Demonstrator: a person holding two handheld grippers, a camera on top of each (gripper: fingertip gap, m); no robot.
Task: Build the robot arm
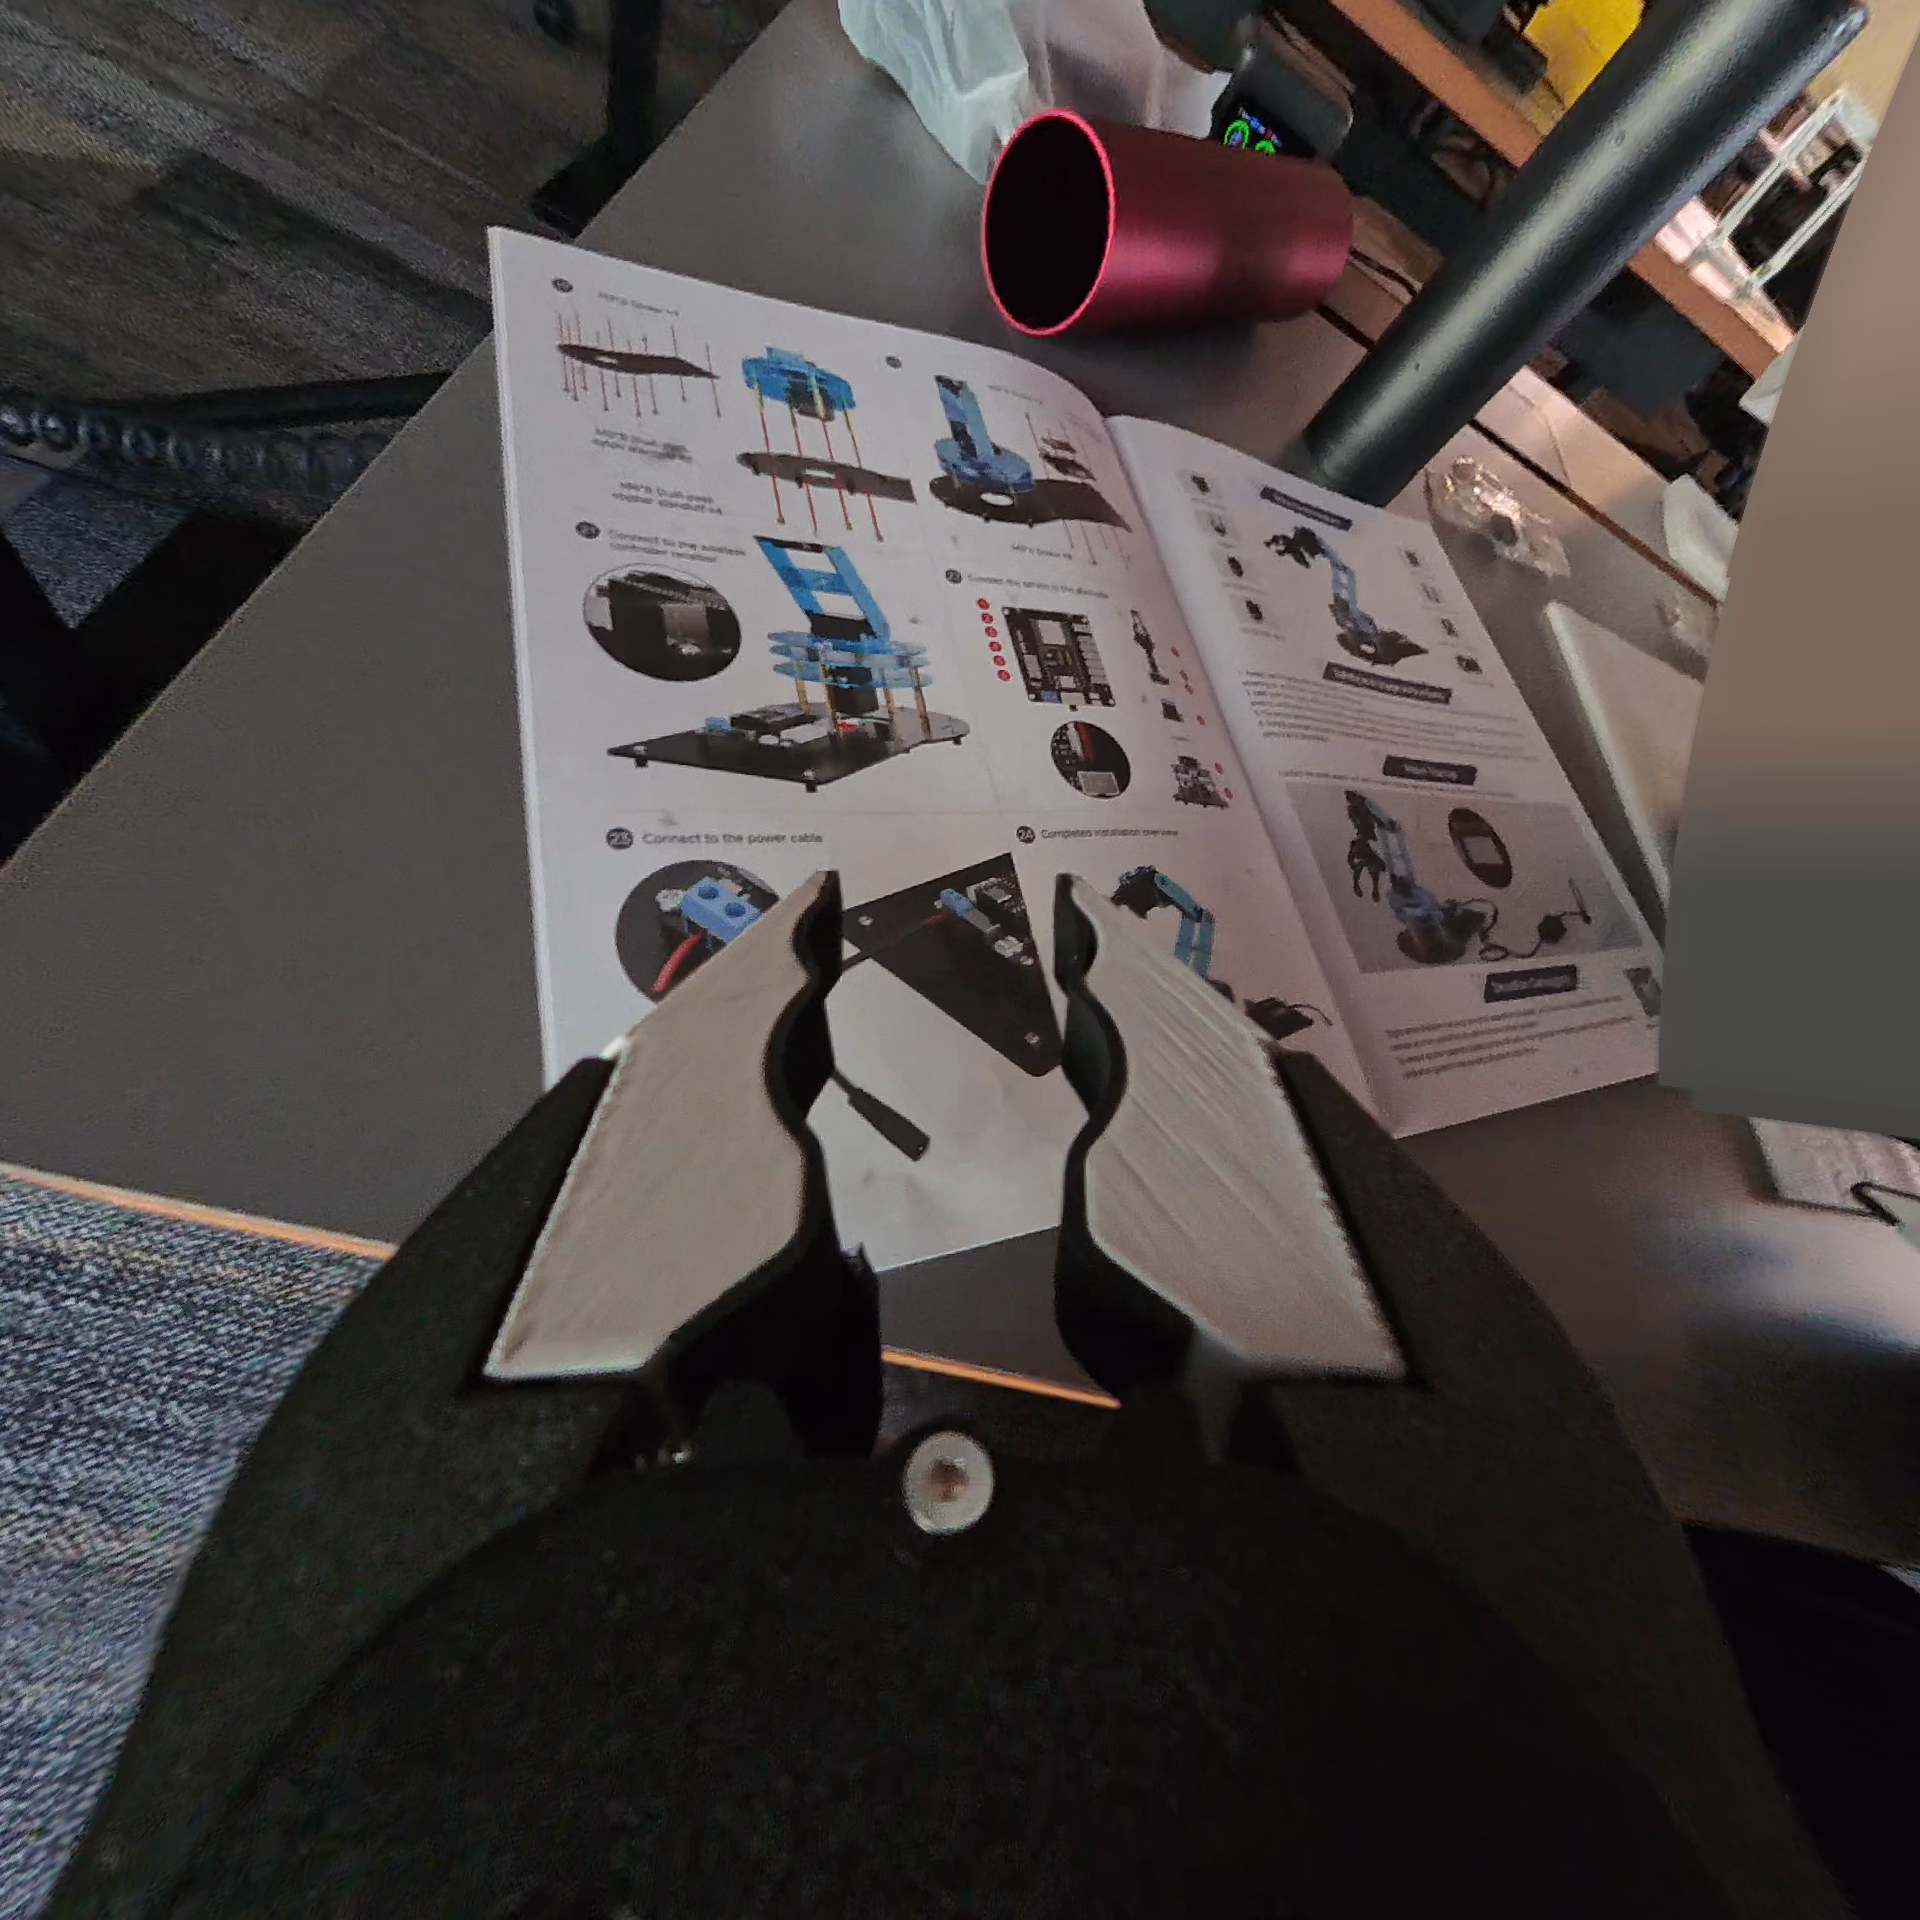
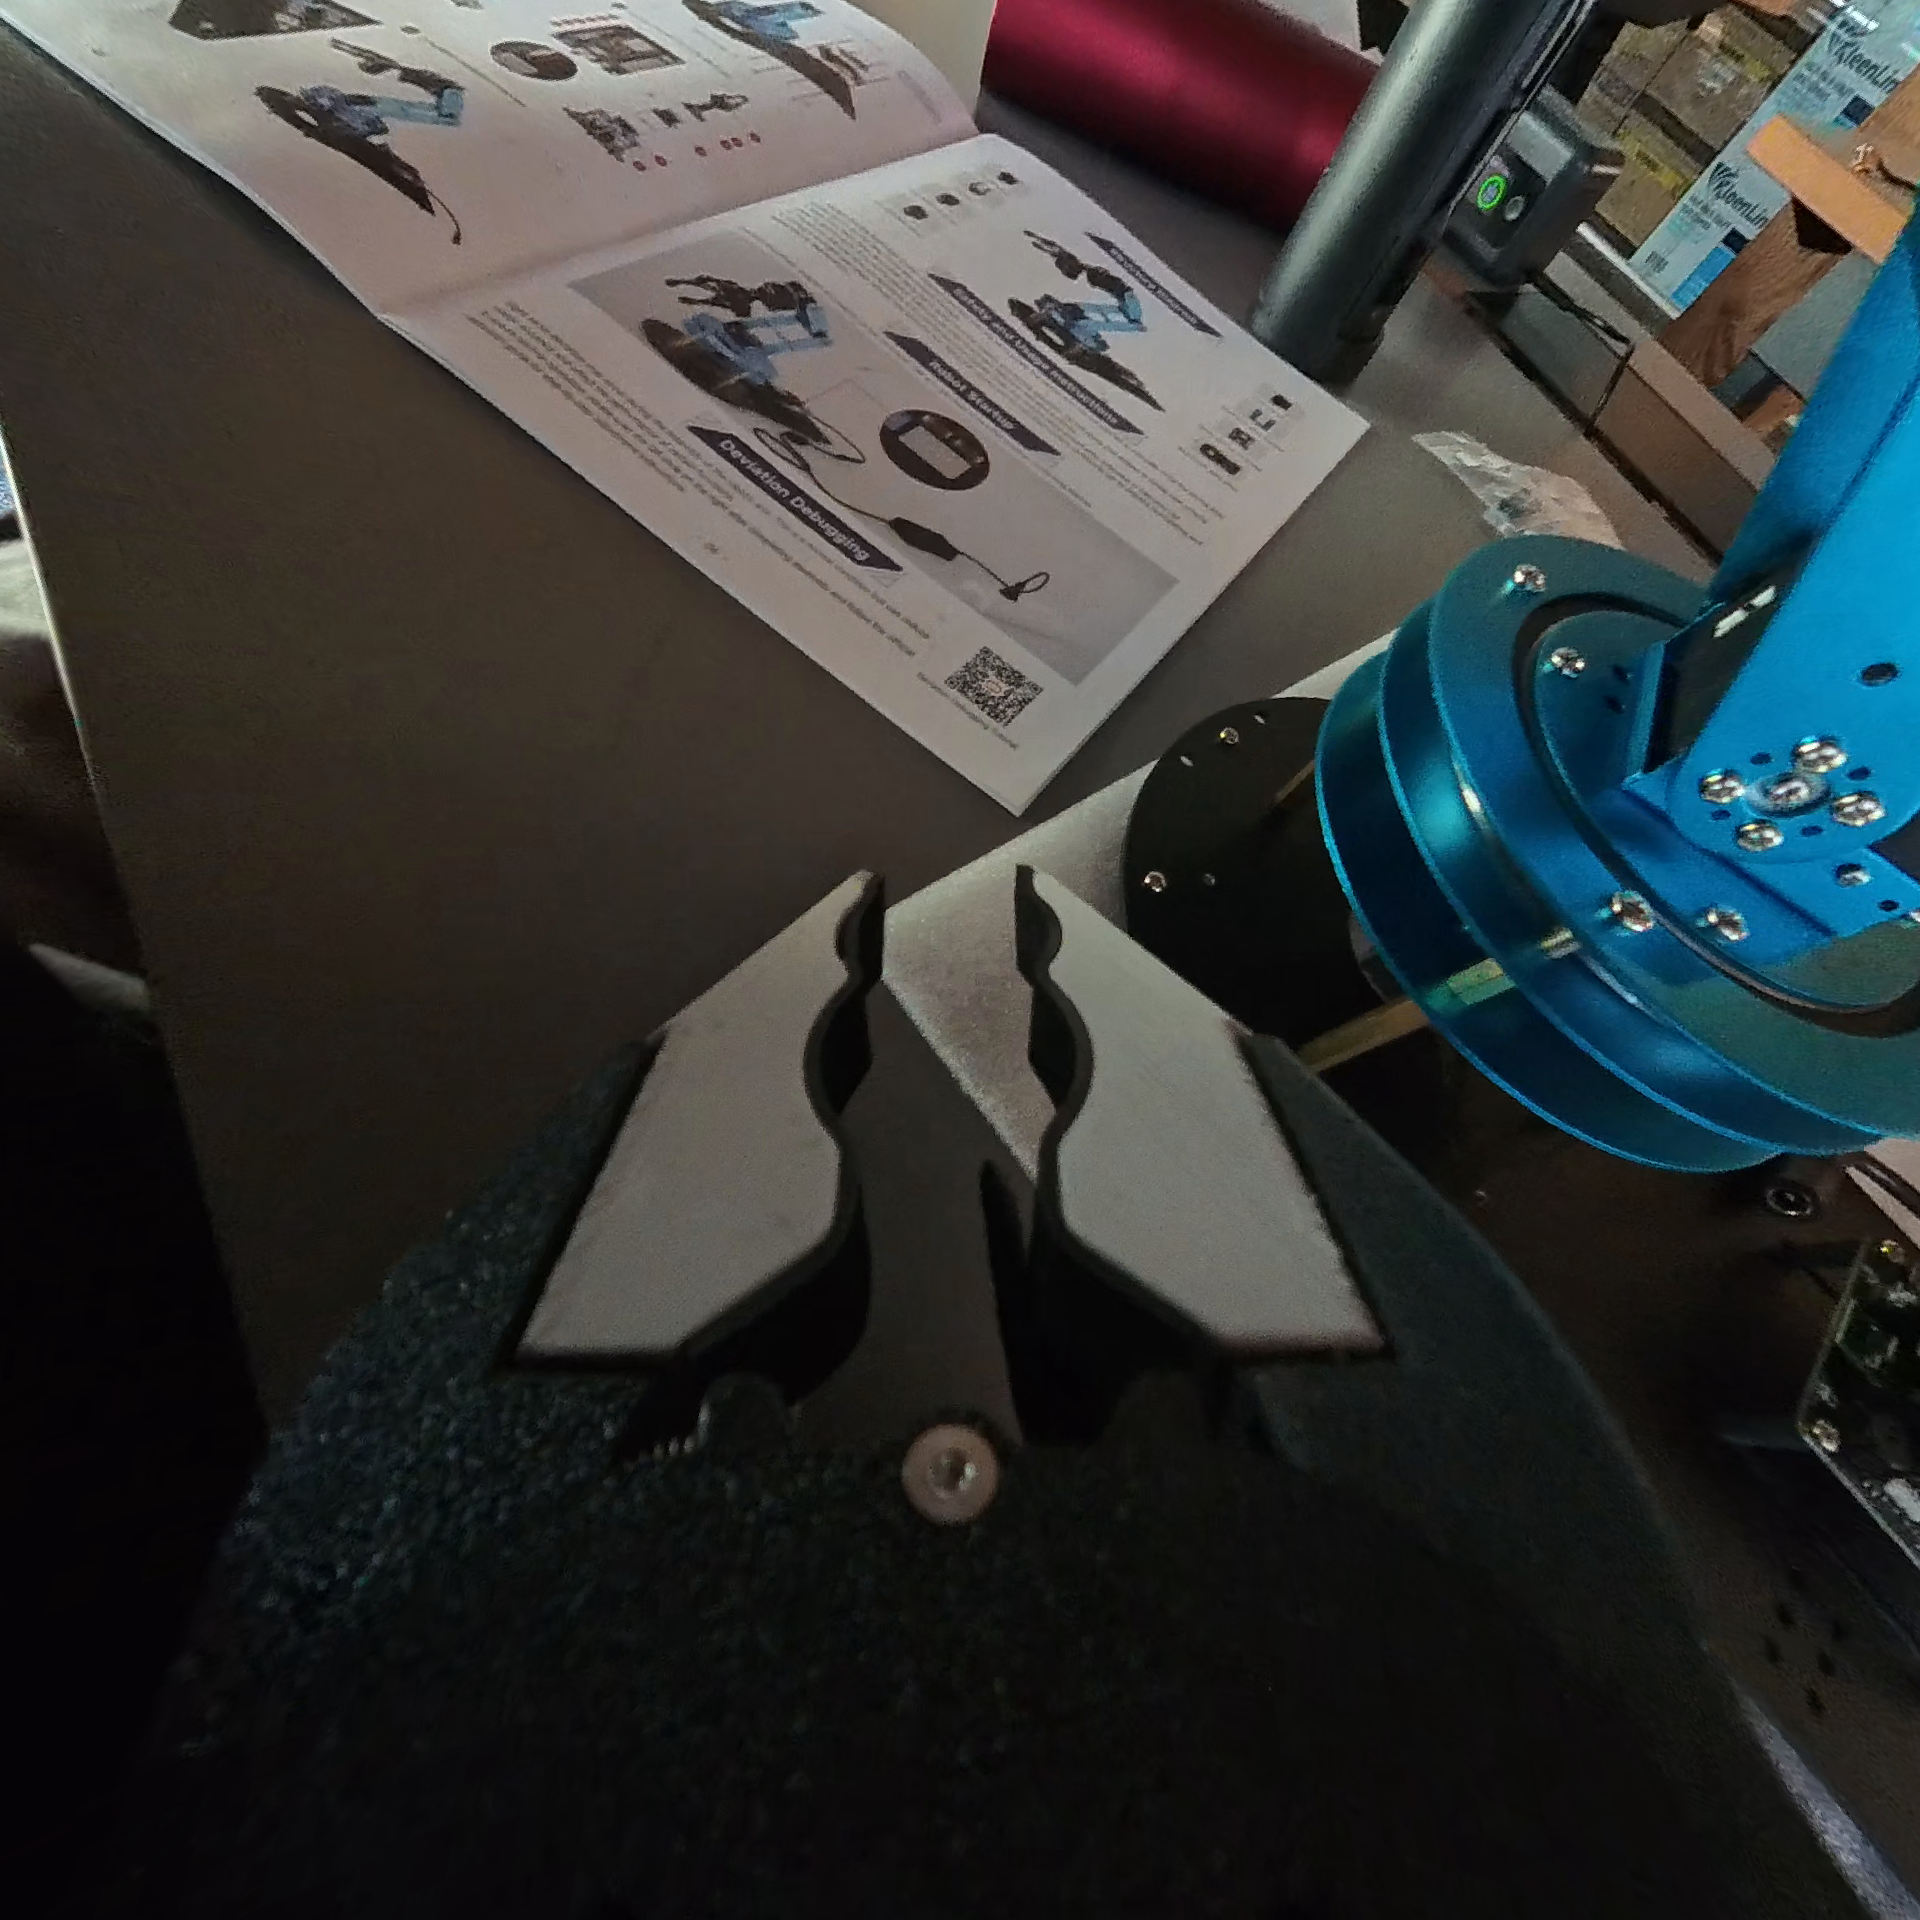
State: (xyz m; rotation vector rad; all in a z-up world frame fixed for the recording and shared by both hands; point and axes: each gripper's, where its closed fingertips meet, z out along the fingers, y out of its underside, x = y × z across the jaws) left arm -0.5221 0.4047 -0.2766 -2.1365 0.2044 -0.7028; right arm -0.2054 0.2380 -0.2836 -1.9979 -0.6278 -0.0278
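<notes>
An open instruction booklet (image 1: 935, 665) with pictures of a blue robot arm lies flat on the grey table (image 1: 291, 831). My left gripper (image 1: 945, 904) is open and empty, its tips over the booklet's near edge. My right gripper (image 2: 948, 894) is open and empty, low over the table, just left of a blue kit robot arm (image 2: 1621, 883) on a black base plate (image 2: 1216, 821). The booklet (image 2: 831, 343) lies beyond the right gripper. A grey foam sheet (image 2: 956, 966) shows between the right fingers.
A dark red metal cup (image 1: 1153, 223) lies on its side behind the booklet, also showing in the right wrist view (image 2: 1153, 94). A black slanted post (image 1: 1558, 249) stands to the right. A clear bag of small parts (image 1: 1496, 509) and a circuit board (image 2: 1870, 1382) lie at the right. Carpet (image 1: 156, 1455) lies below the table's edge. The gap from one gripper's tips to the other's is roughly 35 centimeters.
</notes>
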